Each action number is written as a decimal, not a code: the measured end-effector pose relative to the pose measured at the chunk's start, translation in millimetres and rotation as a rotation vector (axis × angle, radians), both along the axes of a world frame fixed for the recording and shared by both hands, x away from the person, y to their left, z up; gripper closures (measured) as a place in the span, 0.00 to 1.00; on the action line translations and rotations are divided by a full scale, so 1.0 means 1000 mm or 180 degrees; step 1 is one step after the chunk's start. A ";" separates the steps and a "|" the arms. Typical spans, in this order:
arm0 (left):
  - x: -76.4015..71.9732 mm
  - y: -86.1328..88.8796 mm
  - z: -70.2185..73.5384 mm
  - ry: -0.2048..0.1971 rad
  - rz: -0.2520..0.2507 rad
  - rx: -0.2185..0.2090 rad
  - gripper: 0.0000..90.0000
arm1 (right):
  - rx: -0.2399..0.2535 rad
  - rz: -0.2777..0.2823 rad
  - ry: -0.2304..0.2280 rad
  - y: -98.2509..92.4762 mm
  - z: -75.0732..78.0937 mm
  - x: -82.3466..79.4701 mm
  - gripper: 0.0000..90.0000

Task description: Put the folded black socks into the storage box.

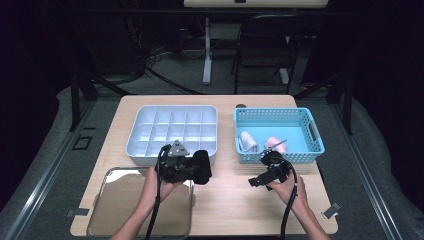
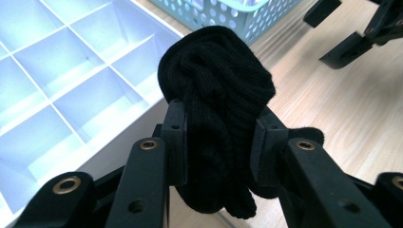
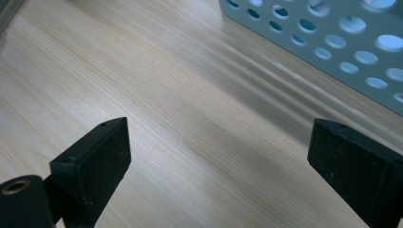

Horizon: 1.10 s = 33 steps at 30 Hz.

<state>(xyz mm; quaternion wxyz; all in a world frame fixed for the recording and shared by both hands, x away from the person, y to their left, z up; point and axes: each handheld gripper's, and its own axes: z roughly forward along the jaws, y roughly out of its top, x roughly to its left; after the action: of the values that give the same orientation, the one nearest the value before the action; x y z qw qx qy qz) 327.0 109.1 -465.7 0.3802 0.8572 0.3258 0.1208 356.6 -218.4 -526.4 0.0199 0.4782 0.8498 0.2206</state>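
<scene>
The left gripper (image 2: 217, 137) is clamping a black knitted sock (image 2: 216, 99), its pads pressing both sides of the bundle, which is bulging above and hanging below them. It is hovering by the near edge of the white divided tray (image 1: 172, 127). The right gripper (image 3: 221, 166) is holding its jaws wide apart over bare table (image 3: 180, 95), gripping nothing, just before the blue basket (image 1: 278, 132).

Left tongs (image 2: 218, 137) clamped, right tongs (image 3: 218, 156) agape.
</scene>
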 end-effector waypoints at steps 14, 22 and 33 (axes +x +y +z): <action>0.021 -0.002 0.034 -0.0210 0.0069 -0.0020 0.72 | 0.0089 -0.0037 0.0019 -0.005 0.001 0.001 0.07; 0.037 -0.006 0.044 -0.0266 0.0105 0.0013 0.72 | 0.0116 -0.0056 0.0030 -0.008 0.002 0.002 0.07; 0.056 -0.011 0.044 -0.0300 0.0233 0.0055 0.72 | 0.0113 -0.0044 0.0042 -0.005 0.000 0.003 0.07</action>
<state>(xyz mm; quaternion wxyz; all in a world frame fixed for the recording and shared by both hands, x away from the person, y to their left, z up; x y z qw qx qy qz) 383.4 98.1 -421.7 0.3831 0.8413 0.3376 0.1776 359.1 -223.2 -525.9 0.0073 0.4859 0.8426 0.2323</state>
